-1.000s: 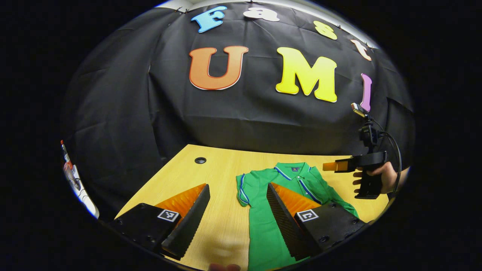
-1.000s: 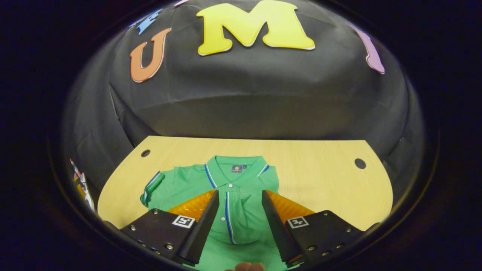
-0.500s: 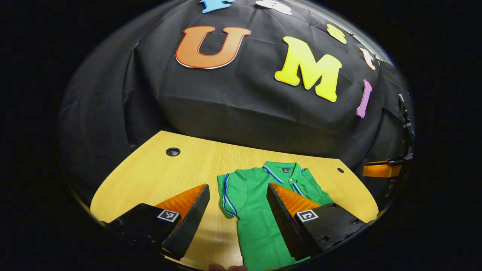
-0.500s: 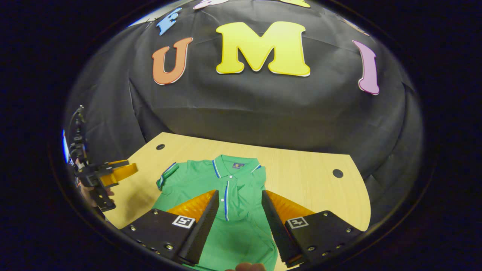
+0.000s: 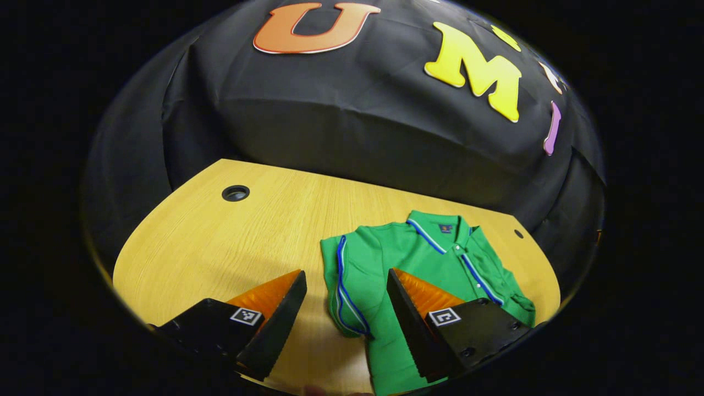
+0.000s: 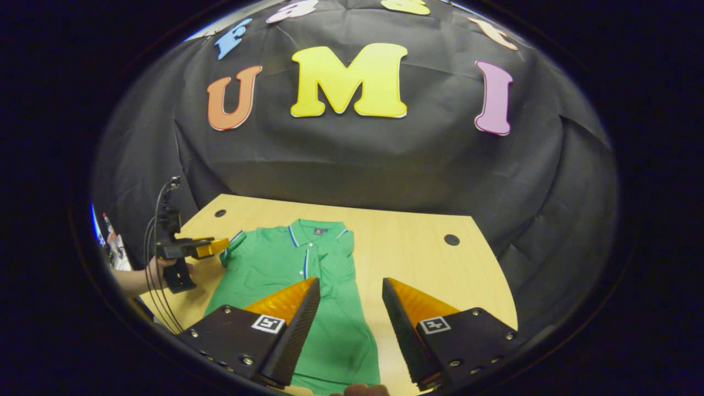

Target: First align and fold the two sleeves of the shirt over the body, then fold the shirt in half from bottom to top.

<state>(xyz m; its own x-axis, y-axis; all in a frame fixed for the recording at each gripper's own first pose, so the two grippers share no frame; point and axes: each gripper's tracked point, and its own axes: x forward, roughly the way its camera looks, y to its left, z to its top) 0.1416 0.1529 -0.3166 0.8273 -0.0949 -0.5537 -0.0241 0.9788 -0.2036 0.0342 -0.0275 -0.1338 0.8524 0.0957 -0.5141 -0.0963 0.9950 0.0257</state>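
While a green polo shirt [image 6: 291,286] lies flat on the pale wooden table [image 6: 418,258], collar toward the far black cloth wall [image 6: 352,159], the left gripper [image 5: 344,308] and right gripper [image 6: 349,319] hover above it, fingers wide apart. Round holes mark the table's far corners.

Your shirt [image 5: 418,258] was bright green all over, its collar [image 6: 316,228] edged with a thin blue-and-white stripe. The same blue-and-white piping ran down the placket [image 5: 476,275] and around the cuff of the left sleeve [image 5: 344,291]. A small dark blue label [image 6: 318,231] sat inside the far collar. Under it, your table [image 5: 231,242] was pale yellow wood with a fine straight grain and dark round holes [image 5: 235,193] near its far corners. Each gripper body carried a small black-and-white square marker [image 6: 267,323].
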